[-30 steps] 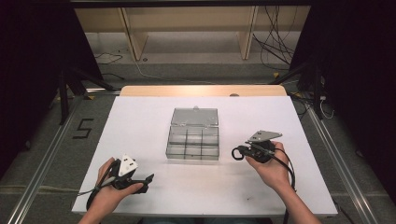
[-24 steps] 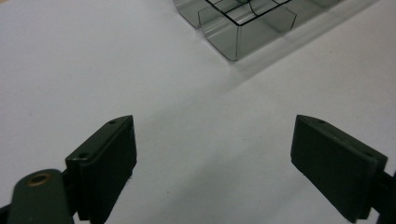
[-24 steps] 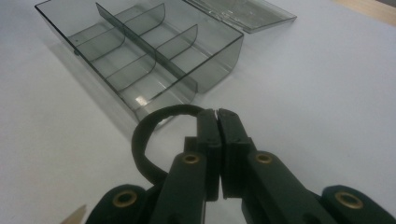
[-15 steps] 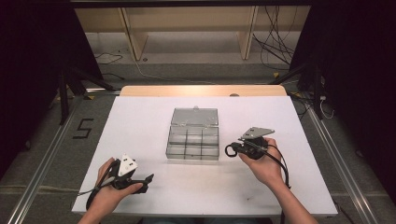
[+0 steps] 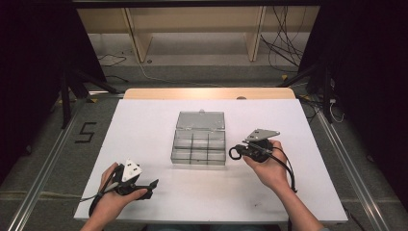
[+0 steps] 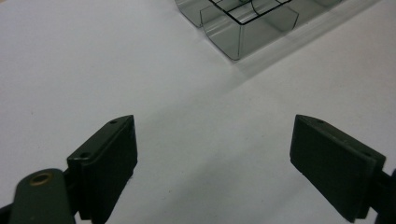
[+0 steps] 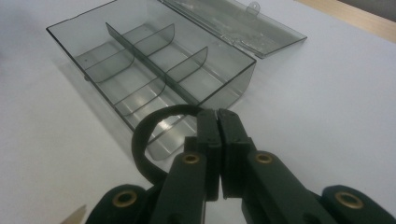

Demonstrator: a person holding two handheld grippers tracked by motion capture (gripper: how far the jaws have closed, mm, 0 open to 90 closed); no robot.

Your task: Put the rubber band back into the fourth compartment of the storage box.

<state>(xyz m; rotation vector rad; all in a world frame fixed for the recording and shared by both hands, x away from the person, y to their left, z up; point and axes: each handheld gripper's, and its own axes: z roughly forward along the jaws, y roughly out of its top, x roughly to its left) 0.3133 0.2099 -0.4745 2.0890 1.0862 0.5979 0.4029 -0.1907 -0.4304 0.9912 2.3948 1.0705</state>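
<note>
At the table's near left, the left gripper [image 5: 153,184] rests with jaws spread wide over bare white table [image 5: 144,130]. Farther right, the right gripper [image 7: 217,116] pinches a black loop [image 7: 144,140] just beside the open clear compartment box [image 5: 199,144] at centre.

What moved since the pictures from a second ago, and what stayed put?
The right tool, shut on a black rubber ring, slid a little leftward toward the clear compartment box and now hangs just beside its right edge. The ring was already pinched before. The left tool stayed at the near left of the white table, its jaws wide open with nothing between them. The box did not move, and its lid still lies open.
</note>
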